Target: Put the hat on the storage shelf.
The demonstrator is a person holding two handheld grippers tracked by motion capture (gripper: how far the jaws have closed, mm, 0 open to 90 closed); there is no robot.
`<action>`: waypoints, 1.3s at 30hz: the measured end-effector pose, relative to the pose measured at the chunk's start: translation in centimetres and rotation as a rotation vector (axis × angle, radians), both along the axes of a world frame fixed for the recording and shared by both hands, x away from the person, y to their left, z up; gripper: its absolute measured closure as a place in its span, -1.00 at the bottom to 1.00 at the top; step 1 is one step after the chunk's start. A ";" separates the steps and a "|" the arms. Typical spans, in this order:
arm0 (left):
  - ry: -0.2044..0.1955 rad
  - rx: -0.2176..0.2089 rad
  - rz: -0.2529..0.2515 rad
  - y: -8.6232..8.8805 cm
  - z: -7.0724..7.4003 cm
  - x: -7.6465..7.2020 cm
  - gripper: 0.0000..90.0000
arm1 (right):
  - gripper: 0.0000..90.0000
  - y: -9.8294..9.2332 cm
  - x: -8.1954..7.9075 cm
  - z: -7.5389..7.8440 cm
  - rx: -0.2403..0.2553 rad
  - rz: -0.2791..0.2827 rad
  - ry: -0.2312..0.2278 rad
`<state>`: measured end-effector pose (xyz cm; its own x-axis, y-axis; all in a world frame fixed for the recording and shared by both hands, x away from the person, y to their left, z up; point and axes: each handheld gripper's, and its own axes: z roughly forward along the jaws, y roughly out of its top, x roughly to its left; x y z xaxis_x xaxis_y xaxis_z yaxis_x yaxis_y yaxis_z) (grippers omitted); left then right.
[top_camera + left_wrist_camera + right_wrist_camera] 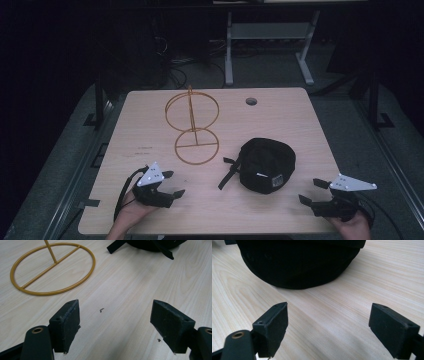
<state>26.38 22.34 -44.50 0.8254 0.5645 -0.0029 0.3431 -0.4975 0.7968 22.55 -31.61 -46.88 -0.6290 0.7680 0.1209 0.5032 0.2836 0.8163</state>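
A black cap (264,163) lies on the wooden table (280,115), right of the middle, with a strap (229,173) trailing off its left side. A gold wire stand (192,131) made of rings on a thin post stands left of the cap. My left gripper (174,183) rests near the front left edge, open and holding nothing; in the left gripper view its midpoint (115,322) sits below the stand's base ring (53,268). My right gripper (313,191) is at the front right, open, just right of the cap. In the right gripper view the gripper (328,327) faces the cap's crown (299,263).
A round cable hole (251,101) sits near the table's far edge. Behind the table stand a white desk frame (270,45) and loose cables on a dark floor. Bare wood lies between the two grippers along the front edge.
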 end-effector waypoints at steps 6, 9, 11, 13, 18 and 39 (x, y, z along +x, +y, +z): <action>0.000 0.018 -0.007 -0.3 0.0 0.0 -0.49 | -0.66 0.0 -0.1 0.1 0.009 -0.004 0.001; 0.007 0.014 -0.011 -0.4 0.0 -0.2 -0.50 | -0.66 0.0 -0.1 0.1 0.007 -0.002 -0.002; 0.003 0.020 -0.022 -0.6 0.2 -0.2 -0.51 | -0.66 0.2 -0.2 0.3 0.006 0.001 -0.006; 0.010 0.007 -0.020 -0.8 0.3 -0.3 -0.52 | -0.66 0.4 -0.2 0.3 0.005 0.005 -0.005; 0.006 -0.002 -0.036 -1.4 0.9 -0.4 -0.54 | -0.66 0.6 -0.3 0.3 0.002 0.012 -0.003; 0.023 -0.017 -0.126 -4.9 4.2 0.7 -0.55 | -0.66 0.8 -0.4 0.4 0.011 0.022 -0.008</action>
